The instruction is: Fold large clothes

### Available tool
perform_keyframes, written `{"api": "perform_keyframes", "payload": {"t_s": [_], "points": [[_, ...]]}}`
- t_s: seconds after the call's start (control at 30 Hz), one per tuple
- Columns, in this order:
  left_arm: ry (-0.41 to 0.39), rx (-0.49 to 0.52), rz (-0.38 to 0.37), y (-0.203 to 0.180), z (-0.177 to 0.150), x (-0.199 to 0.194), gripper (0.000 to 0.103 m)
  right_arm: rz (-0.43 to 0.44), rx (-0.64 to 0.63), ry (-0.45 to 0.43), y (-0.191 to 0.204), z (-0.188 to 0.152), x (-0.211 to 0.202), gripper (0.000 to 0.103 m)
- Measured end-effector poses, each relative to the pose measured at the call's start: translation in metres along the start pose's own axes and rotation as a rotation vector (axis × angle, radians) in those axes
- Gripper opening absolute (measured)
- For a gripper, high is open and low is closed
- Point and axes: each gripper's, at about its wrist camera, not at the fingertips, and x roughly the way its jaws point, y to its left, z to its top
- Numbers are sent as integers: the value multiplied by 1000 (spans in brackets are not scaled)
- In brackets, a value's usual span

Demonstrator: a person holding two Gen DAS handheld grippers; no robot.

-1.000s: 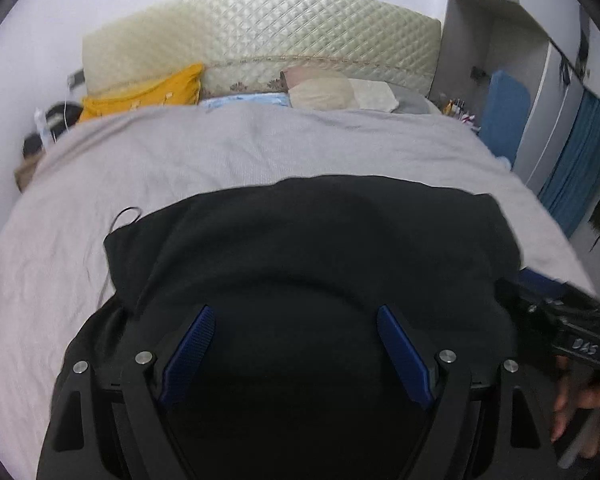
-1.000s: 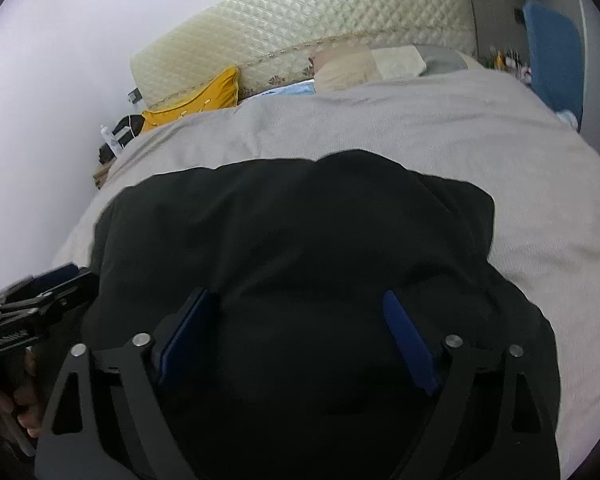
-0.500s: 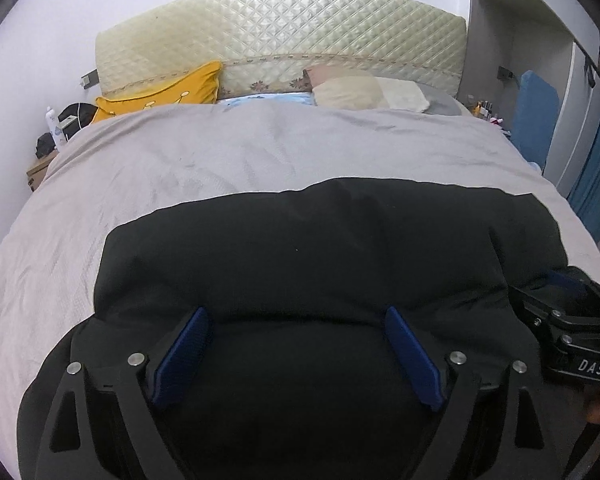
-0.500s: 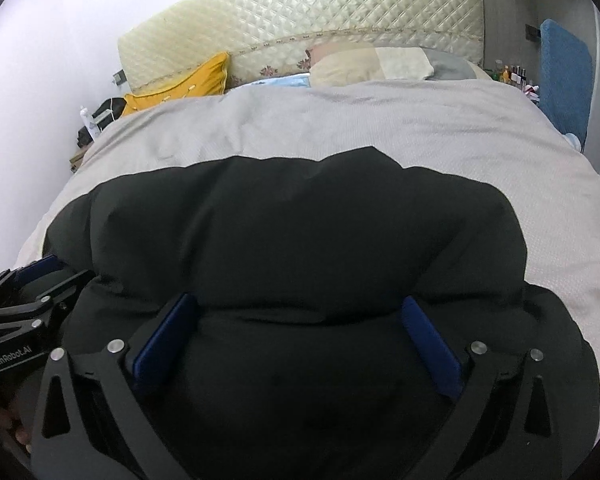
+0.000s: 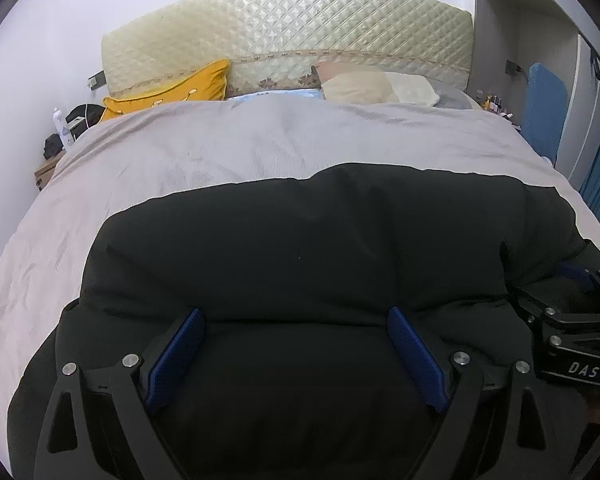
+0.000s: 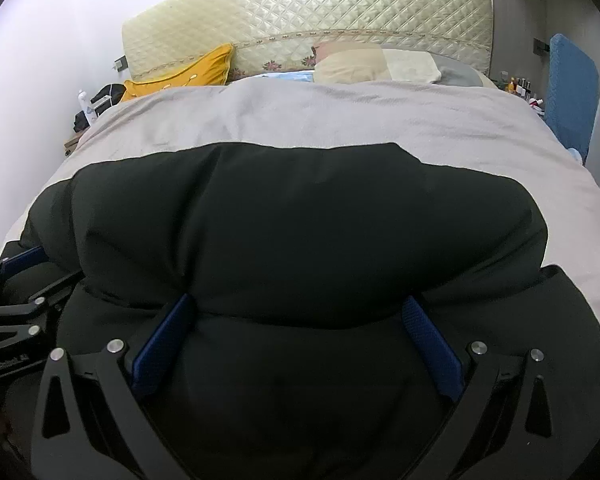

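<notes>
A large black padded garment [image 5: 300, 248] lies on the grey bedcover [image 5: 228, 148], folded into a thick bundle; it also fills the right wrist view [image 6: 300, 220]. My left gripper [image 5: 296, 316] is open, its blue pads [image 5: 176, 356] spread wide over the garment's near part. My right gripper [image 6: 300, 304] is open too, its blue pads [image 6: 432, 344] astride the fold. Each gripper shows at the edge of the other's view: the right one [image 5: 572, 332], the left one [image 6: 16, 300]. Neither holds cloth.
A quilted cream headboard [image 5: 292, 36] stands at the far end, with a yellow cushion [image 5: 172, 92] and beige pillows [image 5: 364, 88] before it. A bedside stand with clutter [image 5: 60, 136] is at the left. A blue panel [image 5: 544, 108] and wardrobe stand at the right.
Both grippers have drawn back and lowered over the garment. The upper layer has settled flat into a broader, smoother bundle, and the loose cord at its left edge is out of sight.
</notes>
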Motion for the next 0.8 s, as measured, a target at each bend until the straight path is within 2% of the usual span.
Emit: {"api": "perform_keyframes", "payload": {"t_s": [0.13,0.4,0.67,0.8], "points": [[-9,8,11,-2,-4,-3,93,9,1,8,-3,0,0,103],[-3,4,-28,10,-5,-10,93,68,17,9,-11,4,-20,103],[-55,6,37,52,-7,-37,95,52,5,-31,-35,-2,-43,103],[-93,27,131,57,-11,-48,95,10,4,-42,-48,-1,-50,103]]}}
